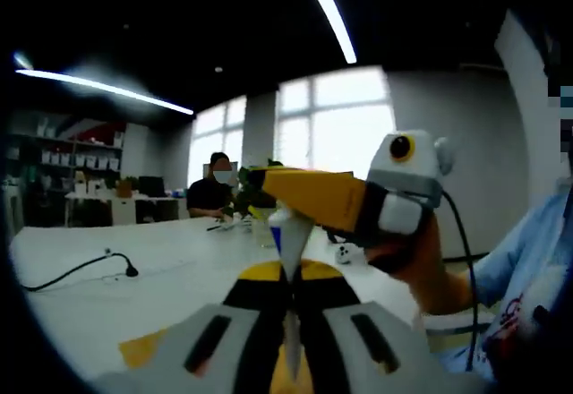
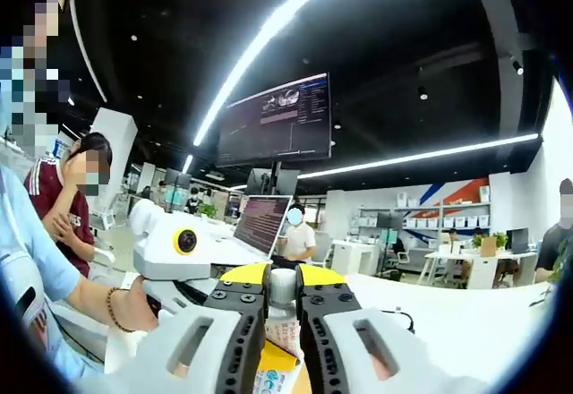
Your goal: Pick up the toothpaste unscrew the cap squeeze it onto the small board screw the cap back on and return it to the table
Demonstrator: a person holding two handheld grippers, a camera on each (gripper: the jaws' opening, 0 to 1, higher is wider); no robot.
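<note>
The toothpaste tube [image 1: 291,260] is held upright above the white table [image 1: 170,273], clamped at its lower part between the closed jaws of the left gripper [image 1: 292,300]. In the left gripper view, the tube tapers upward to its neck, and the right gripper [image 1: 269,188] enters from the right, carried by a hand [image 1: 416,260]. Its yellow jaws are set around the top of the tube.

In the right gripper view, the white cap [image 2: 283,286] is seen gripped between the closed jaws of the right gripper [image 2: 283,300]. Below the cap, the printed body of the tube [image 2: 279,358] is visible between the jaw bases. The left gripper [image 2: 179,251] is seen at the left of this view, held in a hand [image 2: 134,309] with a bead bracelet [image 2: 111,309] on the wrist.

A black cable [image 1: 76,270] lies on the table, well apart from the tube. Whether the cap is loosened or fully seated cannot be determined.
</note>
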